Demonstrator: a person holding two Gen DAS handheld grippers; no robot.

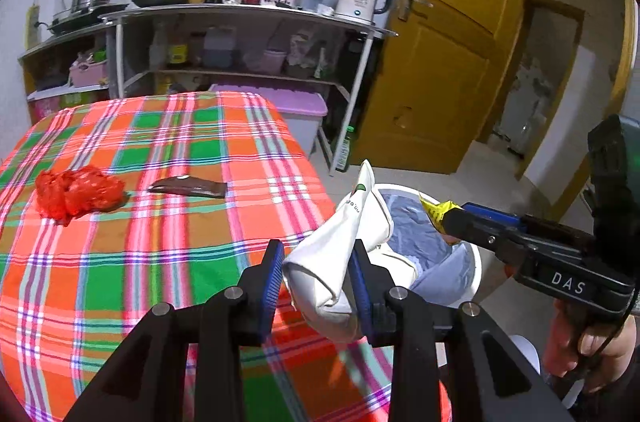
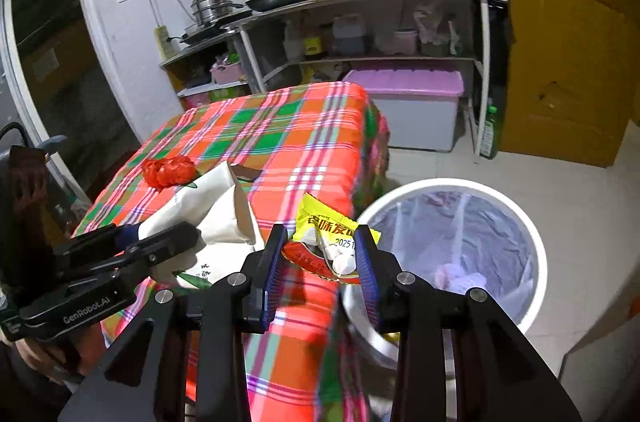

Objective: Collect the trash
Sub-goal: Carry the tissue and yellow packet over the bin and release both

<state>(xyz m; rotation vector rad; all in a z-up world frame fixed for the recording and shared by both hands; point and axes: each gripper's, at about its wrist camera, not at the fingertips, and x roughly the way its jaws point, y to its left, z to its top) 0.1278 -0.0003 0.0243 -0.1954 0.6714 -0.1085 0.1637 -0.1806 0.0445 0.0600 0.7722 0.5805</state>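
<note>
- Left wrist view: the left gripper (image 1: pixel 318 278) sits at lower centre, its blue pads clamped on a crumpled white paper bag (image 1: pixel 344 258) that sticks up between them, over the right edge of the plaid tablecloth (image 1: pixel 160 254).
- Only this view shows the flat brown wrapper (image 1: pixel 188 187) whole, lying on the cloth at centre left beside the crumpled red plastic bag (image 1: pixel 78 194).
- At the right, the right gripper (image 1: pixel 444 218) holds a yellow scrap over the lined white bin (image 1: pixel 474 270).
- Right wrist view: the right gripper (image 2: pixel 322 266) at lower centre pinches a yellow snack packet (image 2: pixel 330 234) between its pads, just left of the bin (image 2: pixel 532 286) rim.
- Only here does the bin's whole round opening show, at lower right.
- At the left, the left gripper (image 2: pixel 168 238) grips the white bag (image 2: pixel 212 210); the brown wrapper (image 2: pixel 248 172) is half hidden behind it.
</note>
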